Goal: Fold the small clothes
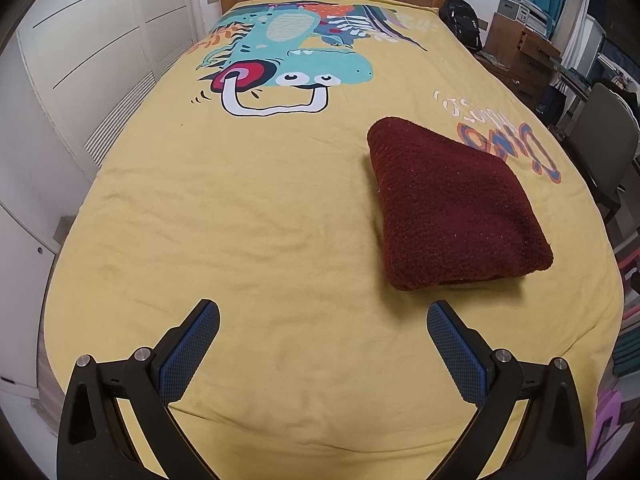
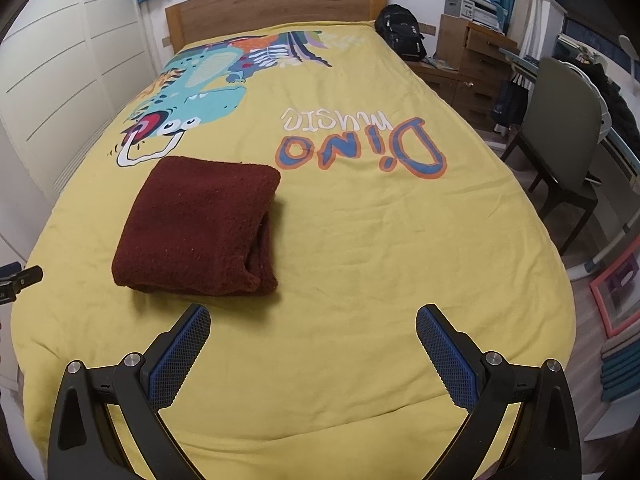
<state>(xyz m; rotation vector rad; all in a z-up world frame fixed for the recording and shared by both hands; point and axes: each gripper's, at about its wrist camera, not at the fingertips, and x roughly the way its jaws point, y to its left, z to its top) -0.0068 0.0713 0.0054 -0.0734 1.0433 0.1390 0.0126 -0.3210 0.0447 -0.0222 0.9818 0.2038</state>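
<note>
A dark red fleecy garment (image 1: pixel 452 204) lies folded into a thick square bundle on the yellow bedspread (image 1: pixel 248 216). In the left wrist view it sits ahead and to the right of my left gripper (image 1: pixel 322 316), which is open and holds nothing. In the right wrist view the same garment (image 2: pixel 200 224) lies ahead and to the left of my right gripper (image 2: pixel 312 320), also open and holding nothing, over the yellow bedspread (image 2: pixel 380 240). Both grippers hover near the foot of the bed, apart from the bundle. A tip of the left gripper (image 2: pixel 22 276) shows at the left edge.
The bedspread carries a dinosaur print (image 1: pixel 288 52) and "Dino music" lettering (image 2: pixel 360 144). A wooden headboard (image 2: pixel 276 4) stands at the far end. White wardrobe doors (image 1: pixel 80 60) run along the left. A black backpack (image 2: pixel 402 36), wooden drawers (image 2: pixel 472 64) and a chair (image 2: pixel 568 132) stand on the right.
</note>
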